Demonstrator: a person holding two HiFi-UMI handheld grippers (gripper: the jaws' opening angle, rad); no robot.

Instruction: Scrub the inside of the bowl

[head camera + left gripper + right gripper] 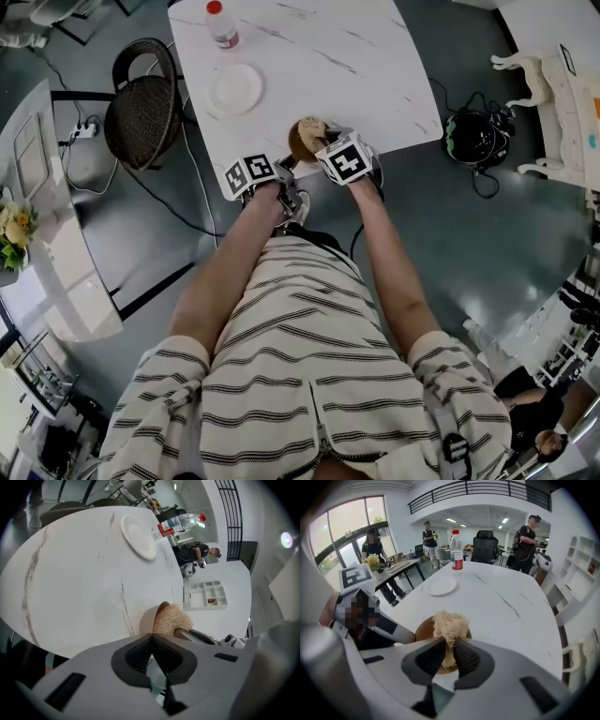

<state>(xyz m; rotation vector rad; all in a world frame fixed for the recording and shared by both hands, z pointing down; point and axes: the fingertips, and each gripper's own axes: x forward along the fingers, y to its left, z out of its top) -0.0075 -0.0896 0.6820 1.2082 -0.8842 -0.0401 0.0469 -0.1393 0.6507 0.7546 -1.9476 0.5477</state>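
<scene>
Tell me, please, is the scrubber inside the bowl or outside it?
Inside: the right tongs pinch the fibre scrubber, whose tuft sits within the brown bowl's rim.

One bowl [305, 141], one scrubber [449, 623], one plate [234, 89], one bottle [222, 25].

A white, grey-veined table [375, 56] stands on a glossy dark grey floor [450, 244]. A dark wicker chair [142, 108] sits beside the table's left edge, with a power strip [84, 129] and trailing cables nearby. Tall windows [351, 527] bring in daylight. A black-railed balcony [487, 488] runs overhead, and white shelving [581, 559] lines the right wall.
</scene>
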